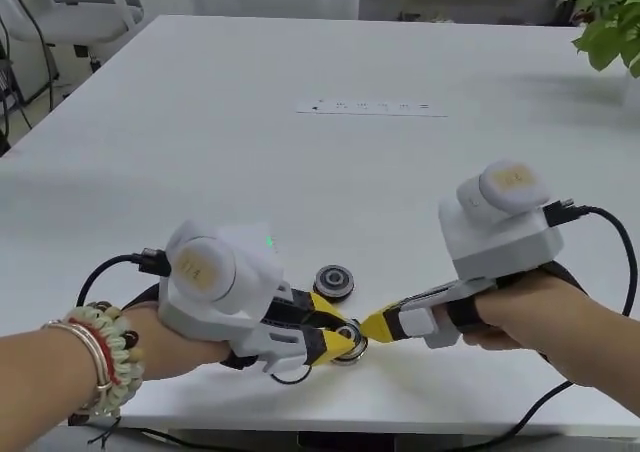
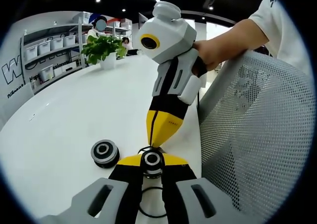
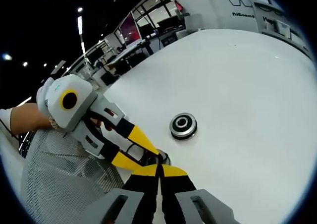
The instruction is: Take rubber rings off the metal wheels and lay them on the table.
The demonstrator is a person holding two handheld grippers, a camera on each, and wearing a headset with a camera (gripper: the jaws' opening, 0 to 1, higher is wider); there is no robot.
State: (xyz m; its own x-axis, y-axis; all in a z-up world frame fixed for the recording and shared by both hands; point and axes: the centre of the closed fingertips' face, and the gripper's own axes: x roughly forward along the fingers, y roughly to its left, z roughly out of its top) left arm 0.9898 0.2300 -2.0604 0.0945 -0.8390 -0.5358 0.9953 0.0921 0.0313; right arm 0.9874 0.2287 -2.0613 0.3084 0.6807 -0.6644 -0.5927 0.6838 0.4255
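While the white table [image 1: 300, 152] runs broad and mostly bare, all the work sits at its near edge. The left gripper [image 2: 152, 158] has its jaws closed on a small metal wheel [image 2: 152, 161], holding it low over the table, just in from the edge. The right gripper [image 3: 158, 171] comes in from the opposite side with its jaws pressed together and its yellow tip touching that wheel's rim. Whether any rubber is caught between them is too small to tell. A second wheel [image 1: 334, 281] lies flat on the table just beyond the pair, and its dark outer band looks to be in place. A thin black loop [image 2: 148, 211] lies under the left gripper; it may be a freed ring or only a cable.

The step in hand looks like peeling the ring off the held wheel. To do it well, the left clamp should stay firm on the metal so the wheel cannot spin. The right tip should bite the rubber alone, then draw outward and roll it over the rim bit by bit rather than yanking. The edge is close, so work toward the table's middle, where a ring that springs free will land on the table.
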